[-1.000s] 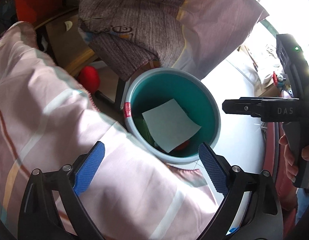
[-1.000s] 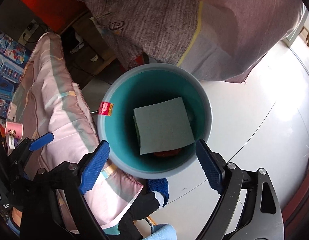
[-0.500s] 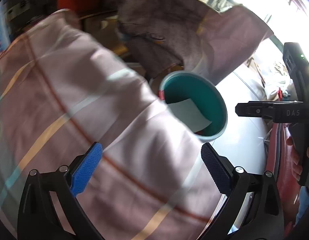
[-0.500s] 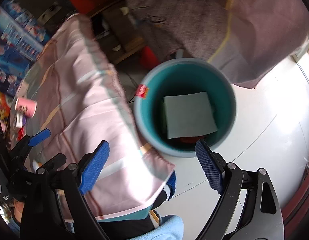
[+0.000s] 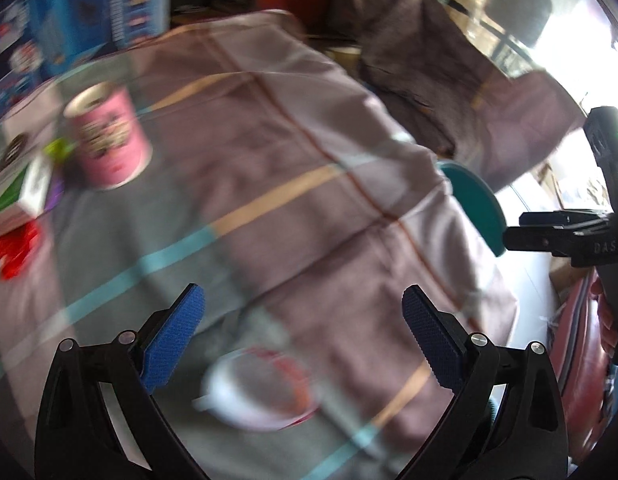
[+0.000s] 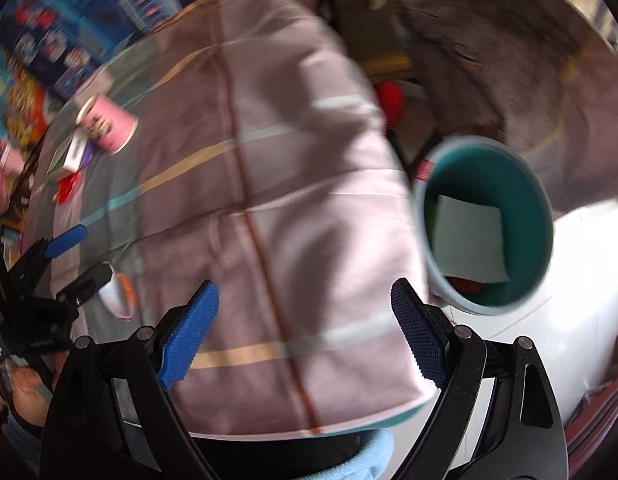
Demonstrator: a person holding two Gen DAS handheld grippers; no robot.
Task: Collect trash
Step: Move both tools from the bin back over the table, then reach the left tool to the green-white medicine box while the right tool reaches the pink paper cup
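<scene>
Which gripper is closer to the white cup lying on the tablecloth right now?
Left. The left gripper hangs right over the white cup, open; the right gripper is off to its side, nearer the bin.

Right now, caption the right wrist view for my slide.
Open right claw above the tablecloth, teal bin alongside.

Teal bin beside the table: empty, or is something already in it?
Not empty. In the right wrist view the teal bin holds a pale square sheet of paper lying flat, with something red partly under it.

Table w/ striped cloth: pink cup, small boxes, red scrap, blurry white cup?
</scene>
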